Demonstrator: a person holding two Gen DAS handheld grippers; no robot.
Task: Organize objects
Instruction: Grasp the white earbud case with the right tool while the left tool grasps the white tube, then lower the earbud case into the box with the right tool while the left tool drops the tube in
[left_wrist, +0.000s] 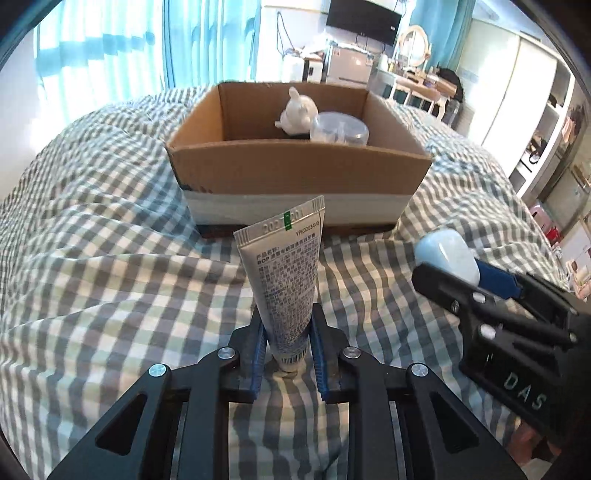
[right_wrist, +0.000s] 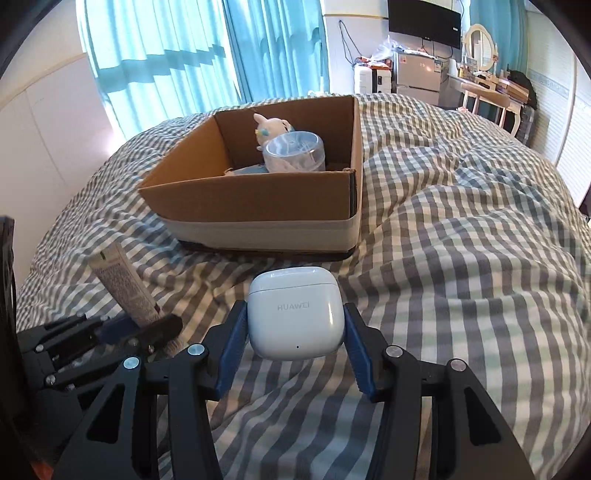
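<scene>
Toothpaste tube (left_wrist: 283, 273), frame centre, stood pinched in our left gripper (left_wrist: 288, 354); our right gripper (right_wrist: 295, 343) clamped the earbud case (right_wrist: 294, 314), both below the cardboard box (right_wrist: 258, 199) on the bedspread (right_wrist: 461, 258).

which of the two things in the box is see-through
The round plastic jar, sitting nearer the front of the cardboard box. The white plush toy behind it is opaque.
</scene>
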